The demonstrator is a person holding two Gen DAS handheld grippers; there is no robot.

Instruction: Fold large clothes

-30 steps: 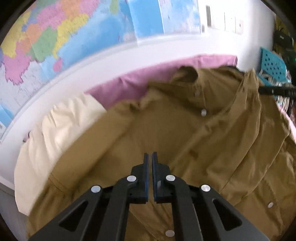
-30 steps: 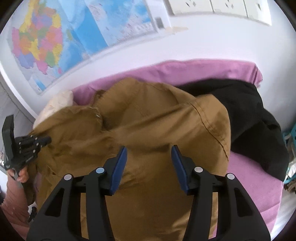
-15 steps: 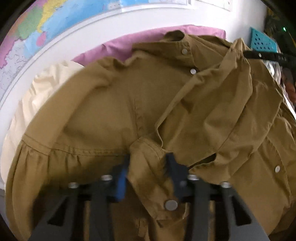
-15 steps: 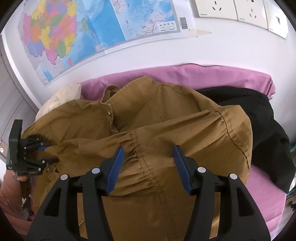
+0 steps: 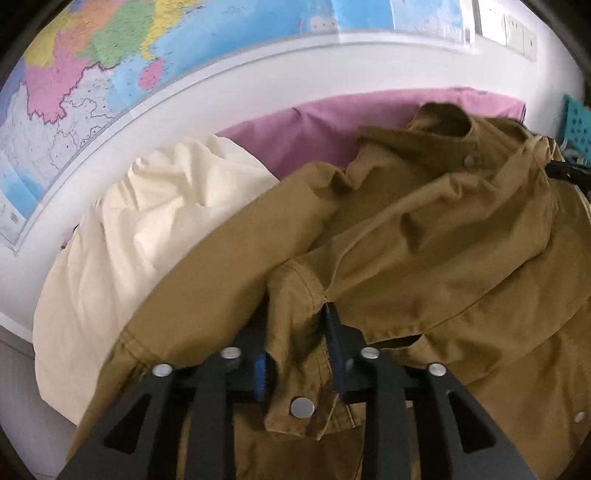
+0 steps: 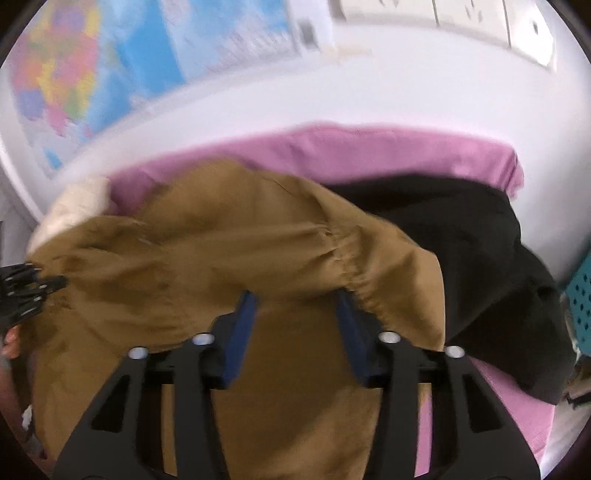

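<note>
A large mustard-brown jacket (image 5: 424,236) with snap buttons lies on a pink bed cover (image 5: 314,125). Its collar points to the far wall. My left gripper (image 5: 295,325) is open, and the jacket's sleeve cuff (image 5: 295,332) hangs between its fingers. My right gripper (image 6: 295,295) is open over the jacket (image 6: 229,251), with a gathered sleeve fold draped across its fingertips. The left gripper also shows at the left edge of the right wrist view (image 6: 26,291).
A cream garment (image 5: 155,221) lies left of the jacket. A black garment (image 6: 480,251) lies to its right. A white wall with maps (image 5: 110,66) and sockets (image 6: 443,22) stands behind the bed. A teal basket (image 6: 580,295) is at the far right.
My left gripper went from shut to open, with the sleeve cuff now between its fingers. Both grippers have shifted over the jacket. The right view is blurred by motion.
</note>
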